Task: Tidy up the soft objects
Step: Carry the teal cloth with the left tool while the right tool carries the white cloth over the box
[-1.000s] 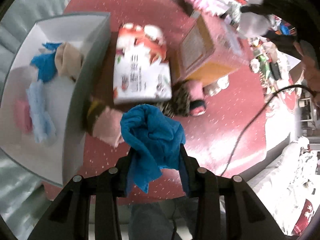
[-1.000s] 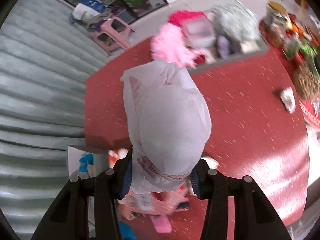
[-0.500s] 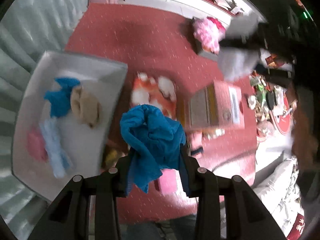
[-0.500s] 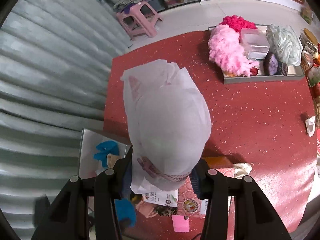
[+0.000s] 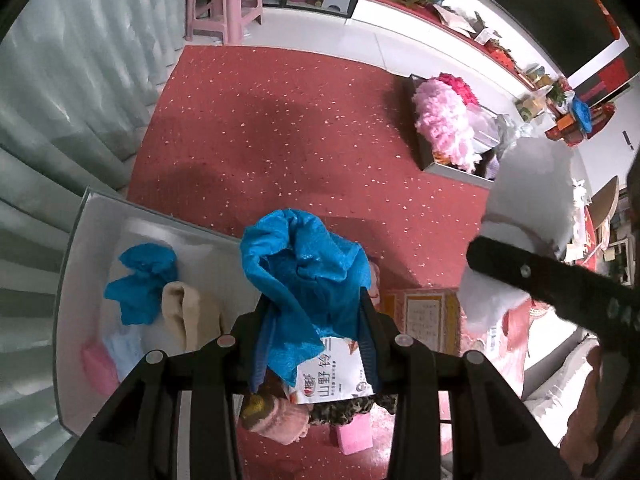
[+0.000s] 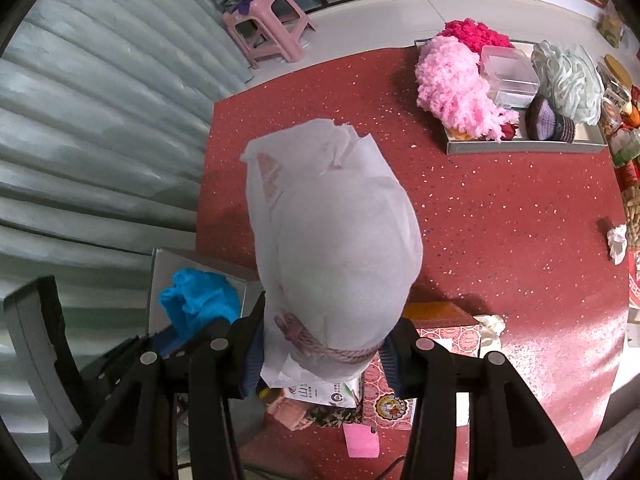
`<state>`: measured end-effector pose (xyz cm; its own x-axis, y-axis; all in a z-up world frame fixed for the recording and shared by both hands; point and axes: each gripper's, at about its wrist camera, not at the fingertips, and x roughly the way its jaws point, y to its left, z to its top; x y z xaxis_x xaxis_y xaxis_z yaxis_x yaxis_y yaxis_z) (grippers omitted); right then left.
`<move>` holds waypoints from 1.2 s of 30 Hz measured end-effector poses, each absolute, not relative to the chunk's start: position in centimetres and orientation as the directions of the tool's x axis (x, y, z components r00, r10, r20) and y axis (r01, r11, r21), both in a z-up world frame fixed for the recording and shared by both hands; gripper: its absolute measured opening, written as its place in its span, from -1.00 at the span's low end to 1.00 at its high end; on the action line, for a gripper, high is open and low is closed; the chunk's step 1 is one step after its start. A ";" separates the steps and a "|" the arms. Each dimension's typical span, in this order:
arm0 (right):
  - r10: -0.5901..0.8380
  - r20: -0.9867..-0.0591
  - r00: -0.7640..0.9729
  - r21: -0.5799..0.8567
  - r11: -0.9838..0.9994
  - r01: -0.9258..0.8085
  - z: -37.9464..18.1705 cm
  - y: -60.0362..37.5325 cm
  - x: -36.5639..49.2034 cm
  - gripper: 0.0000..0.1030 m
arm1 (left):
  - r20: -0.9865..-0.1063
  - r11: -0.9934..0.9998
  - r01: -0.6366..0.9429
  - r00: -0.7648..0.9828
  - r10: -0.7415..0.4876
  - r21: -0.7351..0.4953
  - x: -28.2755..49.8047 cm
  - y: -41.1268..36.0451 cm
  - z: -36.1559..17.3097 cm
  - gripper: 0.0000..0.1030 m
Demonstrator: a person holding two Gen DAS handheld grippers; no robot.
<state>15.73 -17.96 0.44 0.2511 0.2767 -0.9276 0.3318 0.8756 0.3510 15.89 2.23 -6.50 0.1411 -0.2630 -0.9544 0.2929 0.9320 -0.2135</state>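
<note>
My left gripper (image 5: 314, 336) is shut on a crumpled blue cloth (image 5: 304, 276) and holds it high above the red table, by the right rim of the white tray (image 5: 76, 240). That tray holds another blue cloth (image 5: 140, 280), a beige sock (image 5: 188, 312), and pale blue and pink pieces. My right gripper (image 6: 324, 346) is shut on a white tied fabric bundle (image 6: 332, 240), also high above the table. The bundle shows in the left wrist view (image 5: 528, 200). The blue cloth shows in the right wrist view (image 6: 200, 300).
Below lie a printed tissue pack (image 5: 336, 376), a red-orange box (image 5: 424, 320), a pink sponge (image 6: 360, 440), and a pink sock (image 5: 284, 424). A second tray (image 6: 524, 146) at the far right holds pink fluffy items (image 6: 452, 88), a clear box and a pale green puff. A pink stool (image 6: 268, 24) stands beyond.
Both grippers have risen well above the table, each still holding its item. The left one has shifted toward the white tray, and the objects below look smaller.
</note>
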 end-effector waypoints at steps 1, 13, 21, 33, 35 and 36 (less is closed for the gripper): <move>0.276 -0.930 0.245 0.347 0.878 0.331 0.4 -17.8 15.9 -0.04 | -0.957 0.933 0.291 0.136 -0.257 -0.209 16.0 2.4 -6.7 -0.20; 0.256 -0.948 0.190 0.301 0.916 0.264 -0.2 -13.0 18.0 -0.04 | -0.959 0.954 0.216 0.145 -0.242 -0.208 17.0 6.8 -7.4 -0.20; 0.272 -0.949 0.162 0.301 0.934 0.192 -0.5 -8.6 19.0 -0.04 | -0.963 0.969 0.158 0.160 -0.217 -0.192 16.7 10.9 -7.6 -0.21; 0.293 -0.949 0.114 0.304 0.948 0.094 -1.5 -2.6 19.1 -0.04 | -0.970 0.982 0.091 0.168 -0.177 -0.164 15.4 15.8 -7.9 -0.21; 0.295 -0.949 0.109 0.304 0.949 0.084 -1.7 -2.1 19.1 -0.04 | -0.971 0.984 0.086 0.168 -0.171 -0.158 15.2 16.3 -8.0 -0.21; 0.294 -0.950 0.105 0.303 0.950 0.077 -1.8 -1.8 19.1 -0.04 | -0.972 0.984 0.084 0.168 -0.168 -0.155 15.2 16.4 -8.0 -0.21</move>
